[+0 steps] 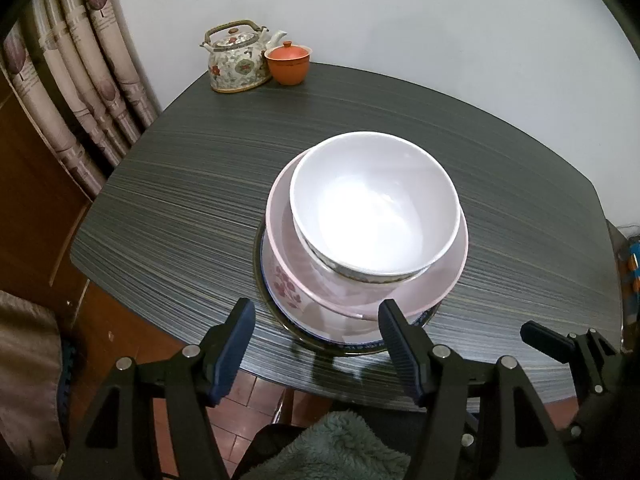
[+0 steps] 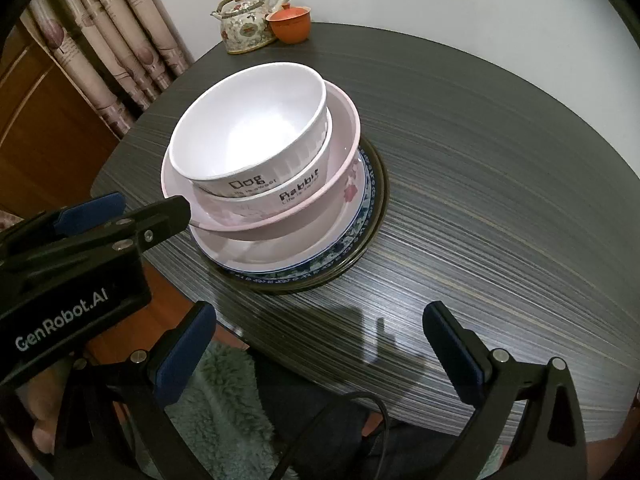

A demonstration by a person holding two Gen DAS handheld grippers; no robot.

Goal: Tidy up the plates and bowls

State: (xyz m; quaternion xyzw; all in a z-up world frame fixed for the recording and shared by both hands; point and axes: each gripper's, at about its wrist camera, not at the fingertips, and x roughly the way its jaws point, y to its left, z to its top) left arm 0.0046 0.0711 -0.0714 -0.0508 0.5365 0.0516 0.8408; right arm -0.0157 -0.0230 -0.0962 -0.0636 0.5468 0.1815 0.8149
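In the left wrist view, the left gripper (image 1: 318,344) sits low at 6 o'clock with its jaws open about halfway and nothing between them. Just past the jaws, in the middle of the dark striped counter (image 1: 168,216), stands a stack: a white bowl (image 1: 374,204) on top, a pink dish (image 1: 440,276) under it, then a plate with a blue rim (image 1: 356,344). A flowery teapot (image 1: 236,60) and an orange cup with a lid (image 1: 288,62) stand far off at 11 o'clock. In the right wrist view, the right gripper (image 2: 320,350) is at 6 o'clock, jaws wide open and empty. The stack is at 10 o'clock, two bowls nested, marked "Dog" and "Rabbit". The left gripper reaches in from 9 o'clock, its tip close to the pink dish.
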